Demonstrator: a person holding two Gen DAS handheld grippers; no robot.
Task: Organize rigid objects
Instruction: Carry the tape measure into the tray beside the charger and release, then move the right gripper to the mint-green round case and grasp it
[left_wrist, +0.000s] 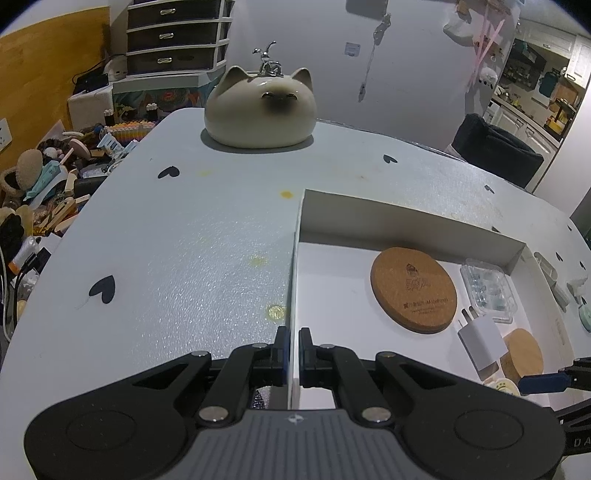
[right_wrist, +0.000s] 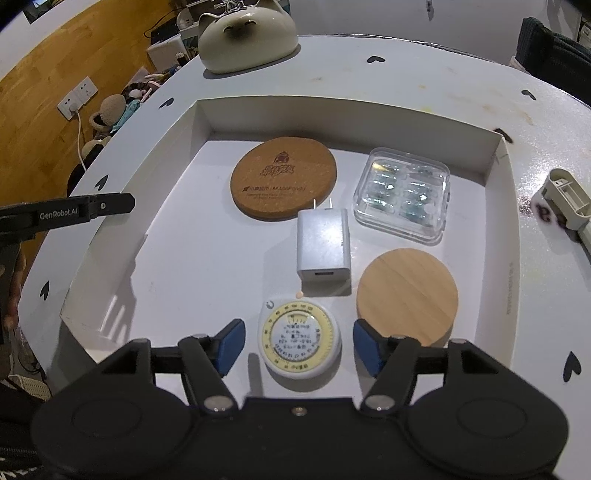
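Nearest right wrist camera: right gripper (right_wrist: 298, 347), jaws wide apart, straddling round yellow-dial tape measure (right_wrist: 299, 338) without touching, on floor of white box (right_wrist: 155, 147). Beyond: white charger (right_wrist: 323, 247), bamboo coaster (right_wrist: 406, 297) just right, then printed cork coaster (right_wrist: 283, 179) and clear plastic case (right_wrist: 402, 194) near far wall. Left gripper (left_wrist: 293, 356): jaws pinched on box's left wall. At far tabletop (left_wrist: 184, 240) edge: ceramic cat (left_wrist: 260, 109).
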